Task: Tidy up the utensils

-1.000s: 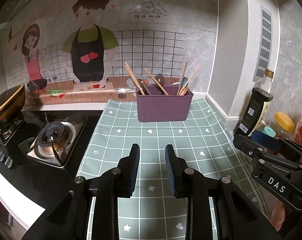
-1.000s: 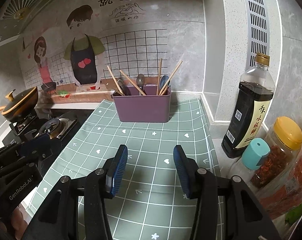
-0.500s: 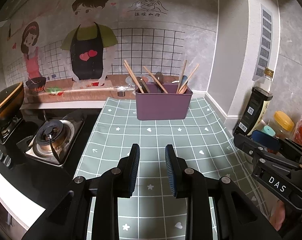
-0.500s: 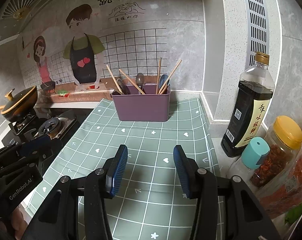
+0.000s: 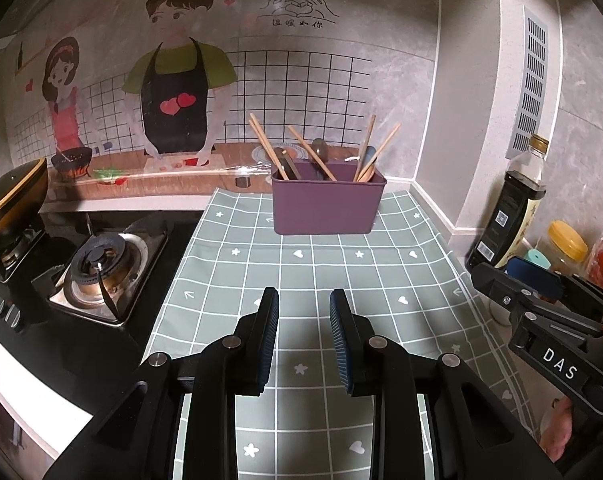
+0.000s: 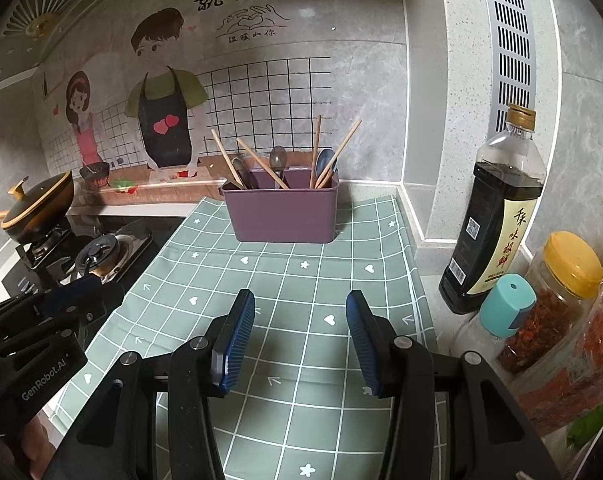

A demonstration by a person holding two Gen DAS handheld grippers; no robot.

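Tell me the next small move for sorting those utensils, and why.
Probably advance the right gripper toward the purple holder. Both grippers are open and empty, well short of it, and chopsticks and spoons lean jumbled inside. The left gripper is narrower.

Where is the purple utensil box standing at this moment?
The purple utensil box stands at the far end of the green checked mat, near the back wall, ahead of both grippers; the stove lies to its left, the sauce bottle to its right.

A home kitchen: gas stove, lidded pot, sauce bottle and spice jar on the counter
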